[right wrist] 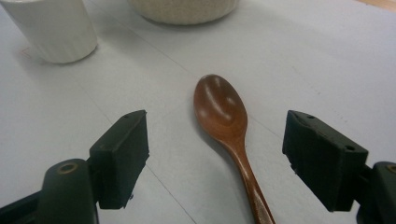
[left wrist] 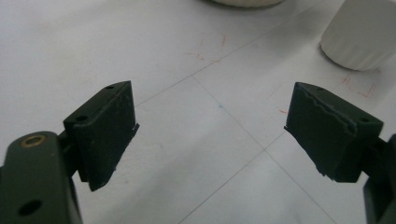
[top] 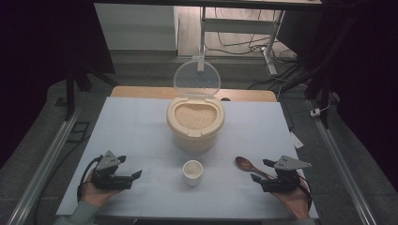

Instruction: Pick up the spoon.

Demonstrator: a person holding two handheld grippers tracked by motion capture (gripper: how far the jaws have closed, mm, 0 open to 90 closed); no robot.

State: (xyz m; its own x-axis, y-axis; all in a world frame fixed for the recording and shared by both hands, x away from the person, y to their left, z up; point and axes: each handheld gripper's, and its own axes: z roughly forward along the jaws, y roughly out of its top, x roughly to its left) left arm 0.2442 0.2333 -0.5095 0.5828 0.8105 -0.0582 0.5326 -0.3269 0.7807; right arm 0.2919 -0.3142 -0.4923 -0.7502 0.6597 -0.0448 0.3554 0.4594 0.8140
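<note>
- High view: the worktop [top: 141, 122] carries a cream rice container [top: 195, 123] at its middle, its clear lid [top: 197, 78] standing upright at the back and the grains showing inside; a small white cup [top: 192, 172] stands in front of the container, apart from it; a brown wooden spoon [top: 248, 166] lies to the right of the cup, bowl toward the cup and handle running back under the right tool [top: 261, 170]; the left tool [top: 129, 167] rests at the near left of the worktop, well apart from the cup, its jaws spread with nothing between them; each tool sits in a person's hand coming up from the near edge.
- Left gripper view: the left tool [left wrist: 212, 126] has its two black jaws wide apart over bare worktop marked with thin lines; the cup [left wrist: 362, 32] stands at the upper right, beyond the jaws; the base of the container [left wrist: 245, 2] shows at the top edge.
- Right gripper view: the right tool [right wrist: 217, 144] has its jaws wide apart on either side of the spoon [right wrist: 224, 112]; neither jaw touches it; the spoon lies flat, bowl upward and away, handle running down between the jaws; the cup [right wrist: 51, 28] stands at the upper left, the container [right wrist: 182, 9] behind it.
</note>
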